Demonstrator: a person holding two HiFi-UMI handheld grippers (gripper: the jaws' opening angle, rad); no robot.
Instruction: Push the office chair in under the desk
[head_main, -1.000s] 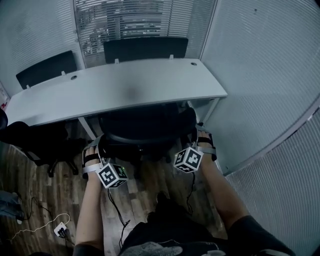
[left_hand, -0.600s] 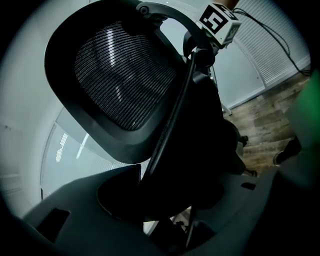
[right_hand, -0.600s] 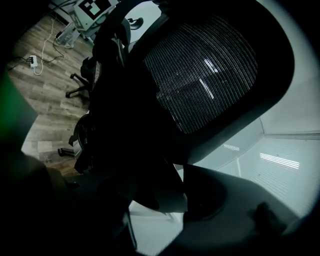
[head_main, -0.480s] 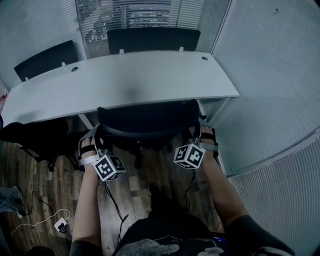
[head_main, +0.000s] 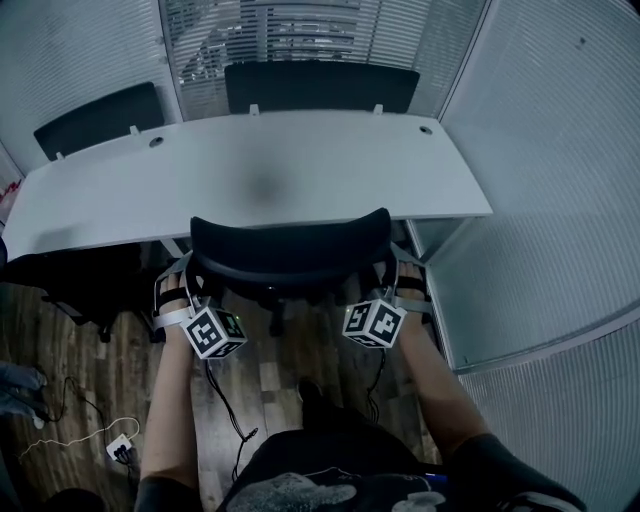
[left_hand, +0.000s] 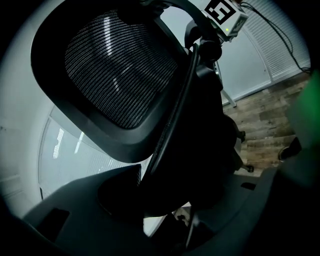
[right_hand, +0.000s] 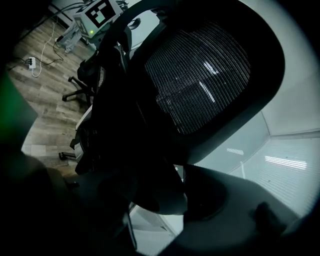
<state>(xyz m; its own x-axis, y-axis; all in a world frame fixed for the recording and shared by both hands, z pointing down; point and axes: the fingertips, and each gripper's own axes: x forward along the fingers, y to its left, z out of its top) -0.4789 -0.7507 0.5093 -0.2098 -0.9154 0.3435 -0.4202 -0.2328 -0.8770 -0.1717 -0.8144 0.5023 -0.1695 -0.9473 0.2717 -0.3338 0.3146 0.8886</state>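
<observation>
L forearm (head_main: 170, 410) & R forearm (head_main: 437, 392) stretch fwd, approx parallel. L claw (head_main: 188, 283) & R claw (head_main: 392, 280) point fwd, slightly down, jaws clamped on chair (head_main: 290, 250) back's side edges.

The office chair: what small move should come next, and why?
Probably a short push further toward the desk. The left gripper and the right gripper clasp the office chair at its backrest's two sides, and the backrest seems to stand just short of the desk's front edge.
</observation>
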